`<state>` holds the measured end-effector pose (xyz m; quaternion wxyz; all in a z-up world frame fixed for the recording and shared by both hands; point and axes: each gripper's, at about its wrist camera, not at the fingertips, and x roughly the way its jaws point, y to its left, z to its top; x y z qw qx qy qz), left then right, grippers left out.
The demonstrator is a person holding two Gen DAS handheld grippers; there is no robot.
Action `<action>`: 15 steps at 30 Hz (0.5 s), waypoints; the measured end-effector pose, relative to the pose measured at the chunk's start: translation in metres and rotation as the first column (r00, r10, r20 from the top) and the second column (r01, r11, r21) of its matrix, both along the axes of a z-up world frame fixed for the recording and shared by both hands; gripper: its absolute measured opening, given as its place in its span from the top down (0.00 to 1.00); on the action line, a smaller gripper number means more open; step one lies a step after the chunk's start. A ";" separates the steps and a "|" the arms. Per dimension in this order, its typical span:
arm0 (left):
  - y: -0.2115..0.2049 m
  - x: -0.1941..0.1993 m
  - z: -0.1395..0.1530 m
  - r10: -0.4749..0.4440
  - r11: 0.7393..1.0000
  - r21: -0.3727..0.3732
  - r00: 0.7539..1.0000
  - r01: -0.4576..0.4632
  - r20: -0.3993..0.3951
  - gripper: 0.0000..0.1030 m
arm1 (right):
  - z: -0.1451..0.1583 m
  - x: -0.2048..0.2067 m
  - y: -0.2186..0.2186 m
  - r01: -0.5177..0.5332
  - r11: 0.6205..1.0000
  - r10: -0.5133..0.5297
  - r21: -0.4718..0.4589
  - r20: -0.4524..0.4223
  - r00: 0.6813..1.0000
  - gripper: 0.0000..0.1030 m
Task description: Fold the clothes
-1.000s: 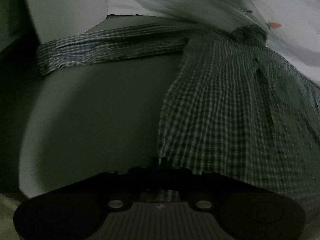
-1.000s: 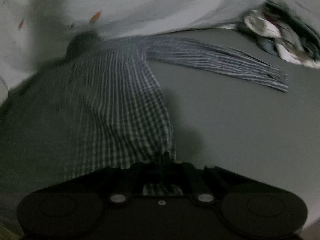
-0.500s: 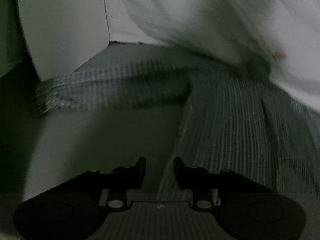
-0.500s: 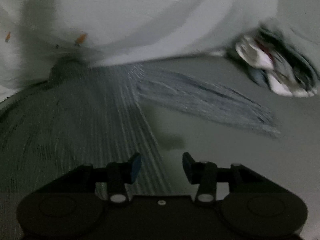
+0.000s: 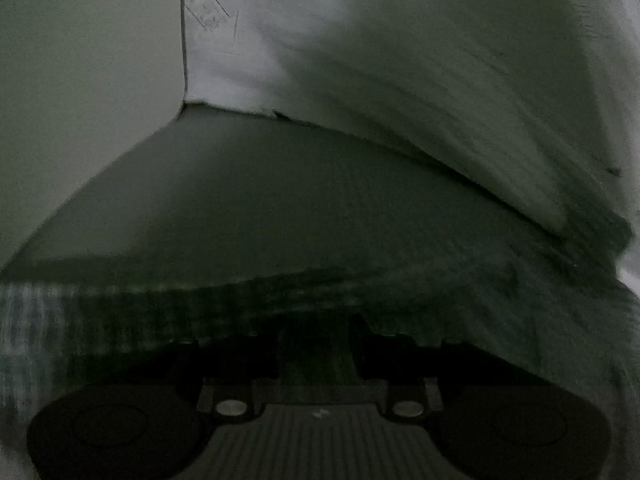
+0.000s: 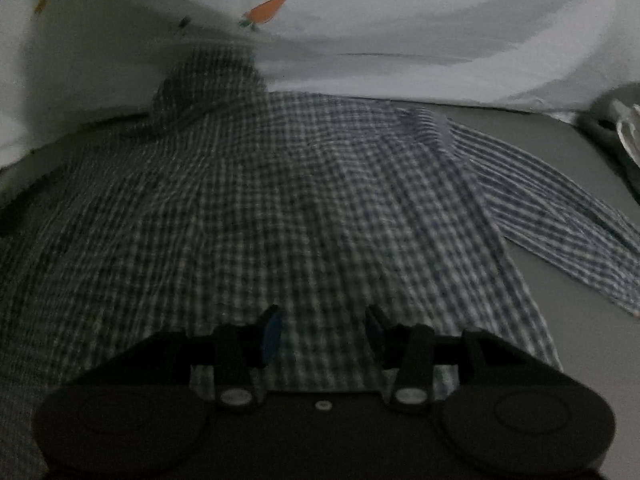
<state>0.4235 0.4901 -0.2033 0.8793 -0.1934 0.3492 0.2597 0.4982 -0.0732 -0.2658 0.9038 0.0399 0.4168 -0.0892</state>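
- Left gripper [image 5: 316, 344]: jaws apart at a moderate gap, holding nothing; checked cloth shows between and just beyond them.
- Right gripper [image 6: 322, 328]: jaws set wide, empty, poised over the body of the checked shirt [image 6: 248, 216], blue pads [image 6: 273, 336] visible on the inner faces.
- Checked shirt: lies spread flat on the grey table [image 6: 568, 152]; collar [image 6: 200, 88] at the far side, against the white sheet.
- Right sleeve [image 6: 560, 216]: extends outward across the table, not yet folded in.
- Left sleeve [image 5: 120, 312]: a blurred checked band running to the left edge of the left wrist view; probably also laid out straight, though motion blur limits certainty.
- White sheet [image 6: 400, 12]: rises behind the shirt, printed with small orange carrots [image 6: 266, 10].
- Progress: garment flattened only; sleeves, sides and the lengthwise fold all appear to remain.
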 end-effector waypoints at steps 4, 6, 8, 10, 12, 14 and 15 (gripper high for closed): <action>0.035 0.011 -0.007 0.038 0.998 0.053 0.998 -0.040 0.041 0.59 | -0.002 0.017 0.009 0.002 1.000 -0.002 -0.005 -0.030 1.000 0.54; 0.048 0.014 -0.007 0.072 0.996 0.046 0.997 -0.073 0.034 0.57 | -0.001 0.026 0.010 0.009 1.000 -0.009 0.000 -0.029 1.000 0.51; 0.053 0.014 -0.002 0.098 0.995 -0.008 0.994 -0.097 0.049 0.55 | 0.001 0.034 0.008 0.029 0.999 -0.029 0.017 -0.005 1.000 0.49; 0.052 0.011 0.002 0.119 0.991 -0.069 0.990 -0.114 0.073 0.48 | 0.001 0.047 0.006 0.037 0.999 -0.038 0.034 0.021 0.999 0.48; 0.040 0.010 0.007 0.091 0.993 -0.088 0.991 -0.083 0.094 0.37 | -0.001 0.065 0.009 0.018 0.999 -0.019 0.030 0.043 0.999 0.48; 0.027 0.016 0.007 0.069 0.995 -0.082 0.996 -0.064 0.065 0.33 | -0.003 0.086 0.015 -0.019 1.000 0.018 0.019 0.066 0.998 0.48; 0.021 0.020 0.006 0.064 0.995 -0.077 0.997 -0.061 0.040 0.33 | -0.005 0.098 0.020 -0.048 0.999 0.046 0.020 0.084 0.995 0.48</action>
